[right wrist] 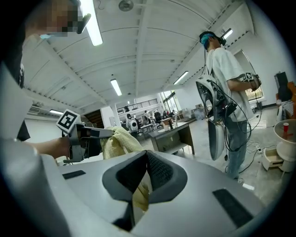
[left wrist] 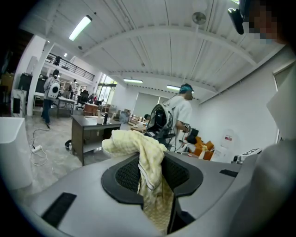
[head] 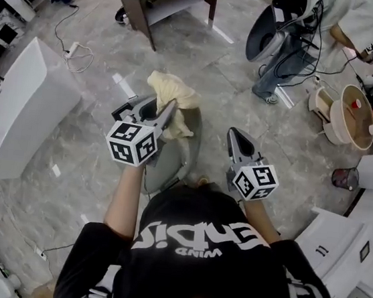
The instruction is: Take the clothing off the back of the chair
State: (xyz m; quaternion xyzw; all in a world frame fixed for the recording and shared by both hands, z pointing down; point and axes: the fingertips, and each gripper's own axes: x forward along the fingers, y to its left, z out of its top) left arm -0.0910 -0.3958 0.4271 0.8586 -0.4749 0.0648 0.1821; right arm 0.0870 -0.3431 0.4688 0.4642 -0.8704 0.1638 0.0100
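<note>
A pale yellow garment [head: 171, 94] hangs bunched from my left gripper [head: 169, 111], which is shut on it above the grey chair [head: 170, 162]. In the left gripper view the cloth [left wrist: 149, 157] is pinched between the dark pads [left wrist: 127, 173] and droops below them. My right gripper [head: 234, 137] is level with the left and to its right, shut with nothing between its jaws. In the right gripper view its tips [right wrist: 147, 155] meet. That view also shows the left gripper [right wrist: 88, 136] at the left holding the garment [right wrist: 118, 141].
A white cabinet [head: 23, 105] stands on the floor at the left, and a cable [head: 77, 54] lies past it. A dark desk [head: 157, 0] is at the back. A person [head: 302, 31] stands at the back right near beige tubs [head: 352, 115]. A white table [head: 337, 244] is at the right.
</note>
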